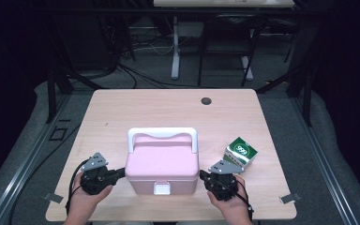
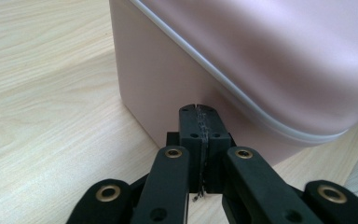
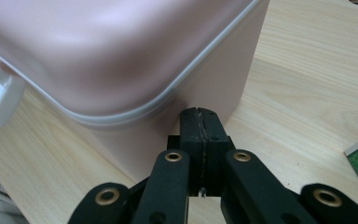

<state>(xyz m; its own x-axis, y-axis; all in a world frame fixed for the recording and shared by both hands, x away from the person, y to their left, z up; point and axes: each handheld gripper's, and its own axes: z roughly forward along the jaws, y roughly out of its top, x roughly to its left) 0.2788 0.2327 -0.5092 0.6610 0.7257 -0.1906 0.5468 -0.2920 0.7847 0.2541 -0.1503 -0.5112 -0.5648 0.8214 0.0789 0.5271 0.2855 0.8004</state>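
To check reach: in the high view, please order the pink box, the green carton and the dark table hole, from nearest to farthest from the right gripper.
1. pink box, just left of the right gripper.
2. green carton, behind it, to the right.
3. dark table hole, near the far edge.

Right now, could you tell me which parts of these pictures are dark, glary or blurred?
High view: table evenly lit, surroundings dark. Left gripper view: pink box close and softly blurred. Right gripper view: a pale sheen on the box lid, no harsh glare.

Smooth matt pink plastic box (image 1: 161,164) (white clasp) on pale wood-grain table (image 1: 168,110).
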